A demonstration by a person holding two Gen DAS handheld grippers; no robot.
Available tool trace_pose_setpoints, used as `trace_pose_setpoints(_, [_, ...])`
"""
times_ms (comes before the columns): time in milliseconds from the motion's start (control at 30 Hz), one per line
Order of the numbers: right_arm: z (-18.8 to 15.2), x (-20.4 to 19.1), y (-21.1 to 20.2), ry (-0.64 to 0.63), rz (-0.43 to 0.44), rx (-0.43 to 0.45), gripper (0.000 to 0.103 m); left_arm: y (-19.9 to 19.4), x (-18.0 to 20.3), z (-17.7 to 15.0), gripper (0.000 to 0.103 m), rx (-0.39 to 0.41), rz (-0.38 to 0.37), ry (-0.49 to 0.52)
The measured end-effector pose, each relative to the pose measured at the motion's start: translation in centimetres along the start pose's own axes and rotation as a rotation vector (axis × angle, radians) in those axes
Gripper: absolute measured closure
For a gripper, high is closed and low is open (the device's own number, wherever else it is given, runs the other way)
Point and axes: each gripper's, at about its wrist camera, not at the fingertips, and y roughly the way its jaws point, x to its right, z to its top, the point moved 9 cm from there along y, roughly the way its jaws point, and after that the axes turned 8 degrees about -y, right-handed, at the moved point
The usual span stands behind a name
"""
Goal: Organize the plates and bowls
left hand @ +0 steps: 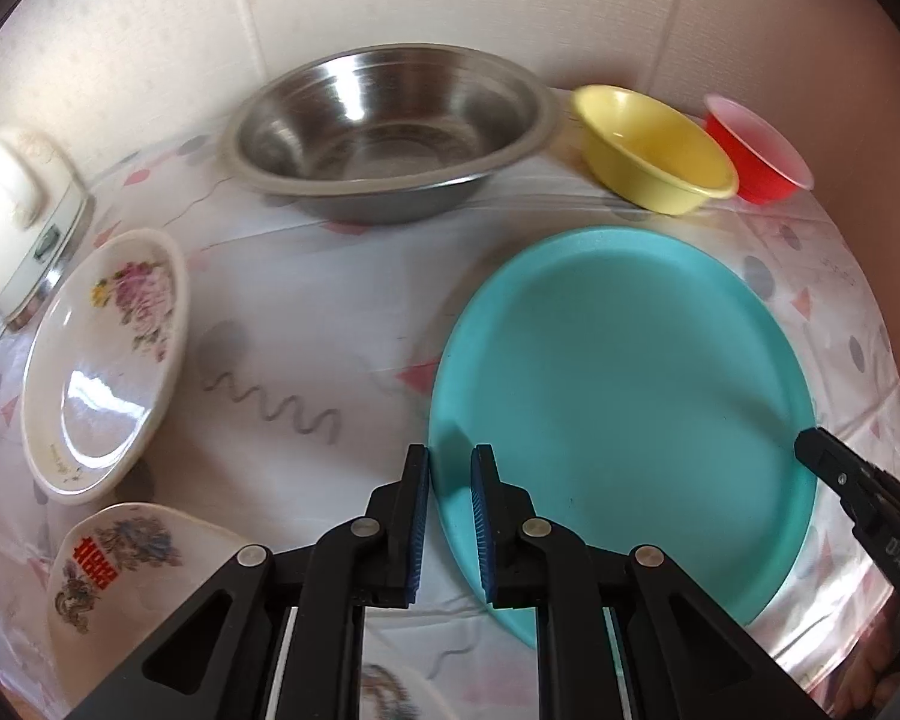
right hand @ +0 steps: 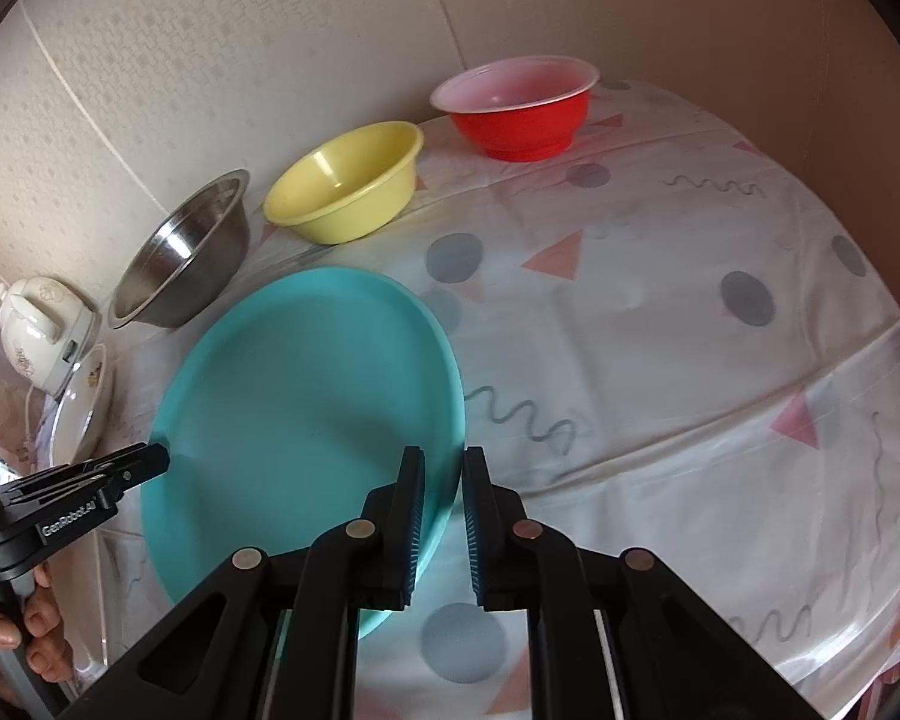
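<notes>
A large teal plate (left hand: 624, 396) lies on the table; it also shows in the right wrist view (right hand: 306, 408). My left gripper (left hand: 450, 468) straddles its left rim, jaws slightly apart, not clamped. My right gripper (right hand: 441, 468) straddles its right rim the same way; its tip shows in the left wrist view (left hand: 810, 450). Behind stand a steel bowl (left hand: 390, 132), a yellow bowl (left hand: 654, 150) and a red bowl (left hand: 756, 150). A floral white dish (left hand: 102, 360) and a dragon-printed white plate (left hand: 120, 570) lie at the left.
A white electric cooker (left hand: 18, 210) stands at the far left by the wall. The table has a patterned plastic cloth (right hand: 660, 360). The wall runs close behind the bowls. A hand holds the left gripper's handle (right hand: 36, 630).
</notes>
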Motion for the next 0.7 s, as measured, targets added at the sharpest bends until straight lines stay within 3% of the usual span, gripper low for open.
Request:
trace_pose_setpoints(300, [-0.5,-1.6,0.6,-0.066,-0.011,-0.01,0.09,-1.2,-1.7,-0.7,0.089,0.03,0.031,-0.017])
trace_pose_setpoints(600, [-0.6,-1.9,0.7,-0.056,-0.007,-0.021,0.09,-4.2,-3.9,-0.8,0.089,0.089,-0.02,-0.107])
trace_pose_setpoints(667, [-0.5,-1.8,0.5,-0.055,-0.02,-0.023,0.077,-5.2,-4.8,-0.9,0.089,0.107,-0.027,-0.128])
trace_pose_setpoints(700, [-0.5,-1.7,0.4,-0.054,-0.03,-0.021,0.076,-5.6,-5.4,-0.9,0.089,0.116,-0.031,-0.143])
